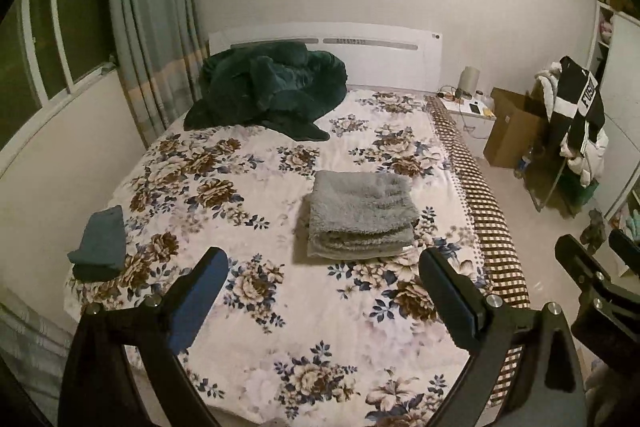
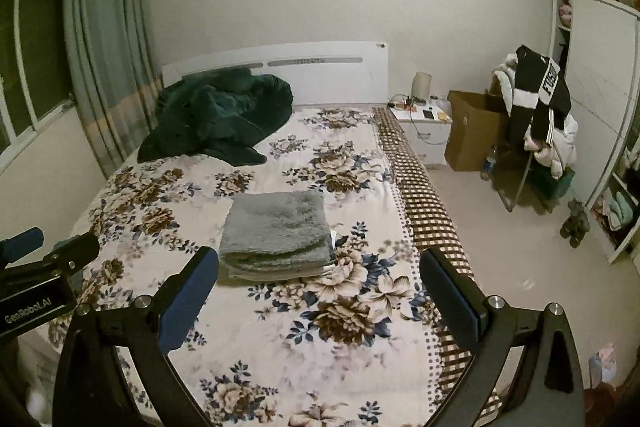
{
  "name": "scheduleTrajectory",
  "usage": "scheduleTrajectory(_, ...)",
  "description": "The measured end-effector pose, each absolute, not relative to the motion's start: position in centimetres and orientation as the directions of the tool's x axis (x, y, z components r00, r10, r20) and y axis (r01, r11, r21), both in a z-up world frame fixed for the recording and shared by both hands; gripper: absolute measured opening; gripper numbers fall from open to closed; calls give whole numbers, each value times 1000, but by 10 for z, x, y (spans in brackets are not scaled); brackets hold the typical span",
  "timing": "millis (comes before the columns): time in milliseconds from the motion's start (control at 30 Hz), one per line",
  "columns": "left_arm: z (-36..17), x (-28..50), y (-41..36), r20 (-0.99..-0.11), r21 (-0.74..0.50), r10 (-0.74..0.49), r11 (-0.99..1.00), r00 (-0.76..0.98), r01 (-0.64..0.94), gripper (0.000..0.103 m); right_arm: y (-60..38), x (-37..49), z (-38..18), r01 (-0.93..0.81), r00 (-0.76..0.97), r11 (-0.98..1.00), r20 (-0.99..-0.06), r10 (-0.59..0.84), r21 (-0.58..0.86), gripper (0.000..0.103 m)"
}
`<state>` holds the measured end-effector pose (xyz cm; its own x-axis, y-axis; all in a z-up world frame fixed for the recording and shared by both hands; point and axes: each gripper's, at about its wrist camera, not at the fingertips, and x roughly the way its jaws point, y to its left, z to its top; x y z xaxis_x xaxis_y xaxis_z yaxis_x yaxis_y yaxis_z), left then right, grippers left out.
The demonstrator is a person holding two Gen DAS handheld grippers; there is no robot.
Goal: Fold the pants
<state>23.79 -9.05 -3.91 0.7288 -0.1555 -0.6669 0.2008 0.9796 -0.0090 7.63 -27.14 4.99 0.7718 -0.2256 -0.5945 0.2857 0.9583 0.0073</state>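
Fluffy grey pants lie folded in a neat stack on the floral bedspread, right of the bed's middle; they also show in the right wrist view. My left gripper is open and empty, held above the bed short of the stack. My right gripper is open and empty too, just short of the stack's near edge. The right gripper shows at the right edge of the left wrist view, and the left gripper at the left edge of the right wrist view.
A small folded teal garment lies at the bed's left edge. A dark green blanket is heaped by the white headboard. Right of the bed are a nightstand, a cardboard box and a chair piled with clothes.
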Motion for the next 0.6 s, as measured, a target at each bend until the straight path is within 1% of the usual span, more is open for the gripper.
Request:
scheduleTrajectory(233, -28, 217, -77, -667, -35, -169, 980, 726, 197, 98, -253, 36, 86, 279, 779, 960, -586, -222, 7, 102)
scheduleTrajectory(300, -27, 213, -75, -669, -27, -169, 979, 724, 203, 102, -249, 29, 93, 282, 780, 959, -586, -217, 19, 103)
scheduleTrajectory(600, -17, 199, -56, -650, -12, -160, 980, 743, 201, 102, -224, 19, 107, 293, 774, 956, -588, -235, 3, 103)
